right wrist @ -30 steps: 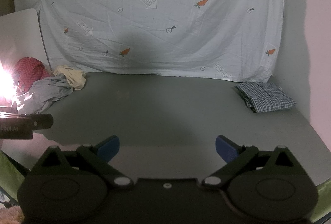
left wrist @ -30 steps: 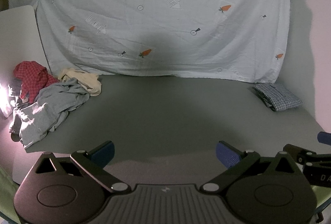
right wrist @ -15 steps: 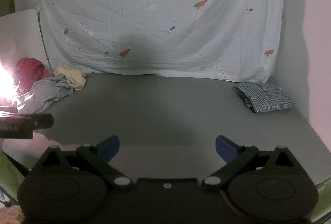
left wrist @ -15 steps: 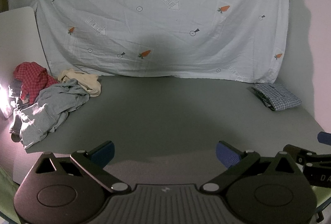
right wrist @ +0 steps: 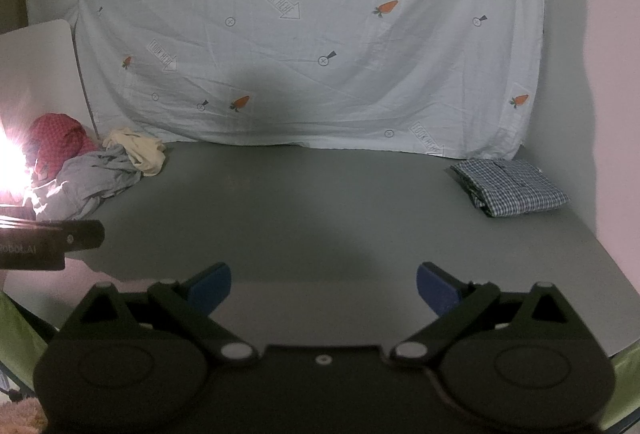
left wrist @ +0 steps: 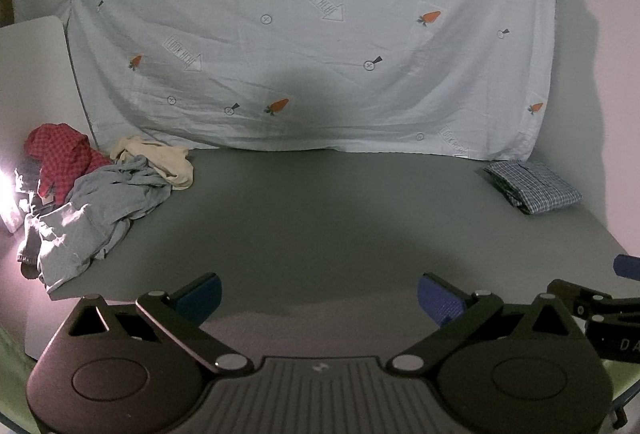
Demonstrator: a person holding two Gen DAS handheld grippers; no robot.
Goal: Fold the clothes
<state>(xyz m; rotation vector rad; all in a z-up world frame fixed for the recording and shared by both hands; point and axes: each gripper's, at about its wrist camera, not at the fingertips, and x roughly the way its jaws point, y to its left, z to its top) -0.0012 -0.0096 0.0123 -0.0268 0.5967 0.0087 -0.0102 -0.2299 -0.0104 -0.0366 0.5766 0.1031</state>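
A heap of unfolded clothes lies at the table's far left: a grey-blue garment (left wrist: 100, 205) (right wrist: 96, 177), a cream one (left wrist: 160, 161) (right wrist: 140, 149) and a red checked one (left wrist: 60, 157) (right wrist: 56, 141). A folded blue checked shirt (left wrist: 532, 185) (right wrist: 512, 187) rests at the far right. My left gripper (left wrist: 320, 296) hovers open over the table's near edge, nothing between its blue pads. My right gripper (right wrist: 324, 288) is likewise open and empty, far from both the heap and the shirt.
The grey table (left wrist: 320, 218) (right wrist: 320, 209) stretches between the heap and the shirt. A pale sheet with carrot prints (left wrist: 312, 33) (right wrist: 312, 33) hangs behind it. A white board (left wrist: 32, 73) leans at the left. Glare from a bright light (right wrist: 8, 169) hits the left edge.
Both views have shifted only slightly; the grippers stay open and the clothes have not moved.
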